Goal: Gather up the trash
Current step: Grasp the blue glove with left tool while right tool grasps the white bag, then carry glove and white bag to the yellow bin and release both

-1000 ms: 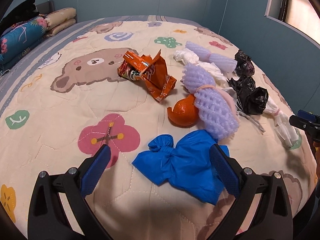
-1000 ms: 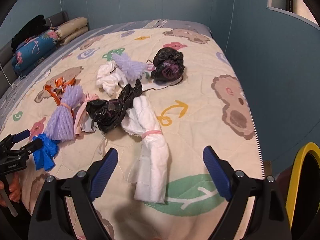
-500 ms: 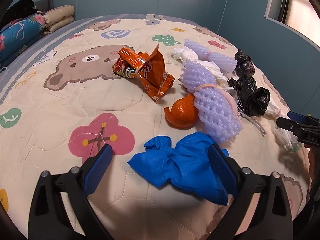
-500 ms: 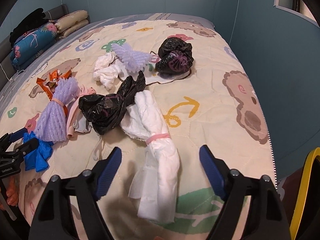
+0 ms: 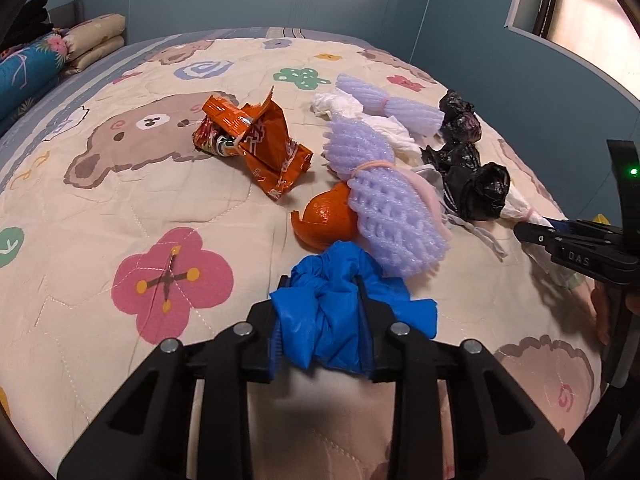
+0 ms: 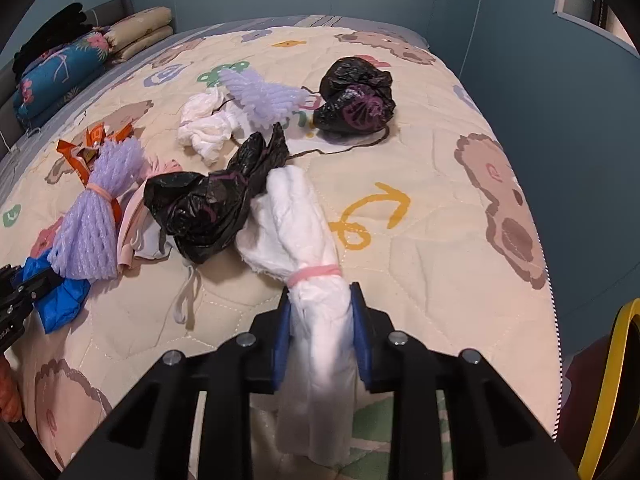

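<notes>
Two grippers closing: left gripper (image 5: 322, 320) squeezes crumpled blue glove (image 5: 340, 312), right gripper (image 6: 320, 332) pinches white banded bundle (image 6: 308, 280).

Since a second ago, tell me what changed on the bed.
Both grippers were open around their targets; now the left gripper is closing on the blue glove and the right gripper on the white bundle. The orange wrapper, peel and black bags lie unmoved.

The orange peel (image 5: 326, 218) lies half hidden behind purple foam netting (image 5: 394, 216).
</notes>
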Demonstrator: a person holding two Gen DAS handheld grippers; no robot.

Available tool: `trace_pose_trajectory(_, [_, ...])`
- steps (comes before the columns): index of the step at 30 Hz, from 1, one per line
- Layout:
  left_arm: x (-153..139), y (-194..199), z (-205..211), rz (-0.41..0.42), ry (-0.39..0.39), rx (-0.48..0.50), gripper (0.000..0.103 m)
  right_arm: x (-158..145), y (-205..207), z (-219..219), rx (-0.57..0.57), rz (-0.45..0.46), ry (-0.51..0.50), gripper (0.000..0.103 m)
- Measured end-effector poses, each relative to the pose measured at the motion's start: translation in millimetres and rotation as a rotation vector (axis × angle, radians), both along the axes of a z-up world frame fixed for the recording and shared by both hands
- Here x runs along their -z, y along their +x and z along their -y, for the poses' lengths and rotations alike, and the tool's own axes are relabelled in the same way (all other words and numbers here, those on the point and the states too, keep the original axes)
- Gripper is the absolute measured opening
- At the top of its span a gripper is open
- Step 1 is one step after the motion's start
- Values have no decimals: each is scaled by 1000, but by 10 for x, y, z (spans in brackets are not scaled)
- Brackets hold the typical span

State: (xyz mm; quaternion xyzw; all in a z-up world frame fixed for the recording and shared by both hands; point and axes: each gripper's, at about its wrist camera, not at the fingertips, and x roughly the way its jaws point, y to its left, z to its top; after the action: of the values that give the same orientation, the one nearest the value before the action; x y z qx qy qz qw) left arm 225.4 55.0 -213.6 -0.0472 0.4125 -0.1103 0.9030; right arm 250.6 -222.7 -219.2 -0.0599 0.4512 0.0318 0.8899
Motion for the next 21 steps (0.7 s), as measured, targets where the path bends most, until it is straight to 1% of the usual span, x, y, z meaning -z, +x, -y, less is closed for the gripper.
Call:
trace_pose_trajectory(5, [-56,-35,-54,-1,-18,-2,26,-11,-17,22,6,-2,-9,21])
trace_pose_trajectory(8, [-119,-74,-95,6,-29,-7,25,-75,-59,39,12,9,2,21])
trace_pose_trajectory(21, [-530,-190,-313,84,-42,-68,24,-560,-418,235,30,76,97,21])
